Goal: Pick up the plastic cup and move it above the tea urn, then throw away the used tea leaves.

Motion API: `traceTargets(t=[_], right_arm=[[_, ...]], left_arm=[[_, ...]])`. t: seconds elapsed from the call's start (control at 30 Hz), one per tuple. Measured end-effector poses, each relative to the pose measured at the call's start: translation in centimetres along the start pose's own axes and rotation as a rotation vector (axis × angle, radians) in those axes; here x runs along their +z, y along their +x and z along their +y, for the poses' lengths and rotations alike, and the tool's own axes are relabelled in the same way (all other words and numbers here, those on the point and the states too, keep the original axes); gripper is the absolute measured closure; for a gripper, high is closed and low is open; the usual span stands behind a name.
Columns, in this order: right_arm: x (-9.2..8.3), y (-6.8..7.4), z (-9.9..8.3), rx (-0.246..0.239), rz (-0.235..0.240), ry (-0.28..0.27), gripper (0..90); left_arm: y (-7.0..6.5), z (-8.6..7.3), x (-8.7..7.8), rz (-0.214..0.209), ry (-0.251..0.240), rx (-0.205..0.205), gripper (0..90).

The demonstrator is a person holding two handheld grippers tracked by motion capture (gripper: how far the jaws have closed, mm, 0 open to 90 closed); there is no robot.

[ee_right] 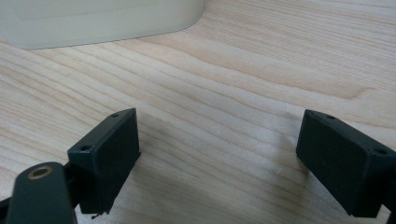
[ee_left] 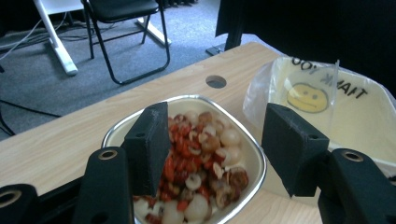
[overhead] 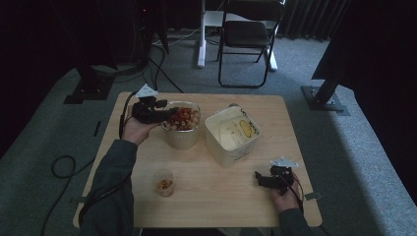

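At the bottom of the high view, right of centre, the right gripper (overhead: 265,180) rests low over the bare table (overhead: 211,196), its jaws spread wide with nothing between them; in the right gripper view only wood grain lies ahead, with the base of the white bin (ee_right: 93,18) across the upper left. Lower left of centre stands a small clear cup (overhead: 163,183) with a little reddish food at its bottom.

Farther up, left of centre, the left gripper (overhead: 164,115) hangs at the near rim of the metal bowl (overhead: 181,137) — jaws parted, holding nothing. In the left gripper view one jaw stands over the mixed nuts and dried fruit (ee_left: 201,163) and the other hangs outside the rim, toward the white bin.

The bowl is heaped, so a grab from here could scatter pieces onto the table, or pick up none if the jaws close across the rim instead. Pushing against that rim might slide or tip the bowl — the other gripper is well apart and cannot steady it.

At the top stands a black chair (overhead: 248,34).
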State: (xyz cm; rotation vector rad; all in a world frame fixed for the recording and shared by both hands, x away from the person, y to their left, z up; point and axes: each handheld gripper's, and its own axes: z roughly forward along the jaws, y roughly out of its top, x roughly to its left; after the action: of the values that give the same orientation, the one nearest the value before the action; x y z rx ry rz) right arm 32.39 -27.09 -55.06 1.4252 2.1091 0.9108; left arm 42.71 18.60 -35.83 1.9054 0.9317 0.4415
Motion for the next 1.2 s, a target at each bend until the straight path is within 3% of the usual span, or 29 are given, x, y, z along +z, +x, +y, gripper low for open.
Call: traceTargets(t=[0.33,0.6,0.7,0.8,1.0,1.2], right_arm=[[0.0,0.0,0.0,0.0,0.0,0.0,12.9],[0.0,0.0,0.0,0.001,0.0,0.0,12.9],[0.0,0.0,0.0,0.0,0.0,0.0,12.9],[0.0,0.0,0.0,0.0,0.0,0.0,12.8],[0.0,0.0,0.0,0.001,0.0,-0.001,12.9],[0.0,0.0,0.0,0.0,0.0,-0.001,12.8]], left_arm=[[0.9,-5.5,-4.0,0.018,0.002,-0.047,41.2],[0.4,-9.8,-5.4,0.015,0.017,-0.078,41.1],[0.0,-11.4,-5.9,0.0,0.009,-0.104,41.1],[-0.6,-12.7,-6.5,-0.041,0.009,-0.133,41.1],[-2.3,-14.3,-6.8,-0.081,0.048,-0.108,41.2],[-3.2,-15.9,-6.0,-0.122,0.092,-0.127,44.9]])
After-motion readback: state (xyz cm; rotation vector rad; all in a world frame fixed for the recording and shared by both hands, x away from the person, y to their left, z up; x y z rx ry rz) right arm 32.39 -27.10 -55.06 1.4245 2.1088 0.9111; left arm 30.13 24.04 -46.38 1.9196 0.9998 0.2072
